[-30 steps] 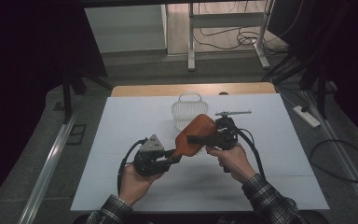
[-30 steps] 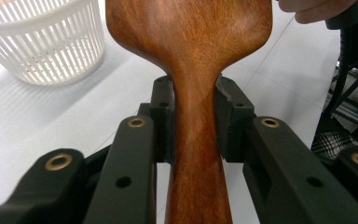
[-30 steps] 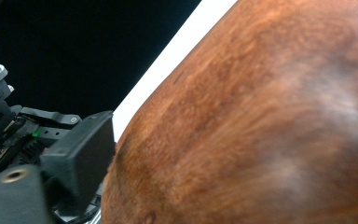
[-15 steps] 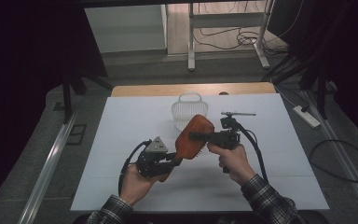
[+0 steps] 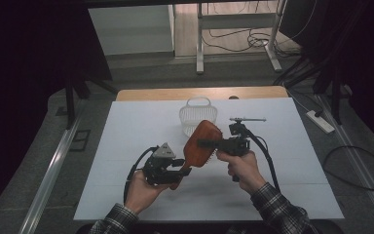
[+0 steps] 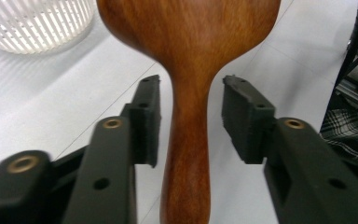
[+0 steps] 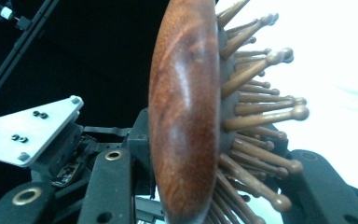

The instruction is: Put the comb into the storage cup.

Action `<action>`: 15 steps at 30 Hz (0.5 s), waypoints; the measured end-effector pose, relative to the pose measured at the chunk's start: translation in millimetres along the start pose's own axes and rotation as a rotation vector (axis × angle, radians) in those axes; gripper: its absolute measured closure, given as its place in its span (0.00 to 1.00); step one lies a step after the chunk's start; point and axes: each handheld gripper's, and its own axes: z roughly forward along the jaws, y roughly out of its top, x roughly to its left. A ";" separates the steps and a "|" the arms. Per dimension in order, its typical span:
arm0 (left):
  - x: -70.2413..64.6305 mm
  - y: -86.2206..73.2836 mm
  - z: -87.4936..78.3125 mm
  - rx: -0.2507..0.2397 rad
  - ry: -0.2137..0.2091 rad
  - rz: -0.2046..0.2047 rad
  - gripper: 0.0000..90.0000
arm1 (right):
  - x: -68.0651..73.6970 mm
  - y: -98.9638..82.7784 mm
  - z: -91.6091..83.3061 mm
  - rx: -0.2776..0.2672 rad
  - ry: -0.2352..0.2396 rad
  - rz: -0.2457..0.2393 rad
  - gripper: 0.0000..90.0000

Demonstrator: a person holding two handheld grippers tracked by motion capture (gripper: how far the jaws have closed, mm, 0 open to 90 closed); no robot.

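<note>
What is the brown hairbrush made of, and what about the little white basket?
The hairbrush looks like polished wood: reddish brown, with grain lines and a glossy shine on its back. Its bristles look like wooden pins with rounded tips, set in a dark pad, maybe rubber. The basket is probably plastic: white, slightly see-through, with thin moulded slats.

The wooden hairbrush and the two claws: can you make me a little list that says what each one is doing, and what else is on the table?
hairbrush: wooden hairbrush, held up above the table, passing between hands
right claw: right claw shut on the brush head, pins on one side
left claw: left claw has just been opening; pads stand clear of the handle between them
also there: white basket, standing behind the brush
</note>
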 end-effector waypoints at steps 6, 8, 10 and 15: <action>1.6 -0.6 0.2 0.009 0.001 -0.007 0.45 | 1.6 1.6 -4.5 -0.008 -0.006 -0.022 0.59; 3.4 -1.6 -1.2 0.008 -0.002 -0.012 0.41 | 1.4 2.1 -5.1 -0.007 -0.005 -0.024 0.59; 4.2 -2.3 -1.8 0.005 -0.002 -0.016 0.39 | 1.4 2.2 -5.3 -0.007 -0.006 -0.026 0.59; 8.3 -6.0 -2.0 0.031 -0.014 -0.039 0.23 | 1.3 3.1 -7.0 -0.008 -0.012 -0.044 0.59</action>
